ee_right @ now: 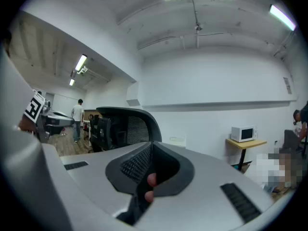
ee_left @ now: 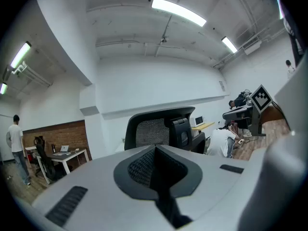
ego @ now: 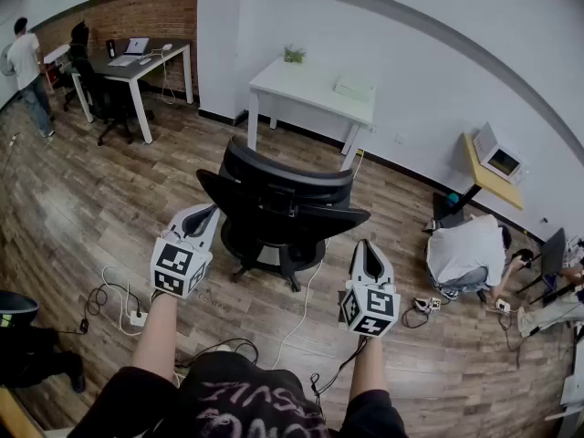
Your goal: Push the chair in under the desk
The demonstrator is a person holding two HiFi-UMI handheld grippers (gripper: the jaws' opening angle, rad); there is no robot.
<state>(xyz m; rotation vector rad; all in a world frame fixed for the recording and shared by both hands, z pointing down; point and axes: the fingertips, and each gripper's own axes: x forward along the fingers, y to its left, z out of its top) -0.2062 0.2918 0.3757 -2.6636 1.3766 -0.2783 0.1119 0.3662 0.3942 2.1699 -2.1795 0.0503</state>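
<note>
Both the left gripper point(ego: 204, 215) and right gripper point(ego: 365, 247) are closed and empty, apparently to serve as blunt pushers against the chair point(ego: 278, 199) just ahead, its back toward them and the desk point(ego: 310, 85) well beyond.

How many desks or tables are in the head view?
3: the white desk beyond the black chair; a laptop desk by the brick wall, far left; a small yellow table at right. Others may be hidden at the edges.
</note>
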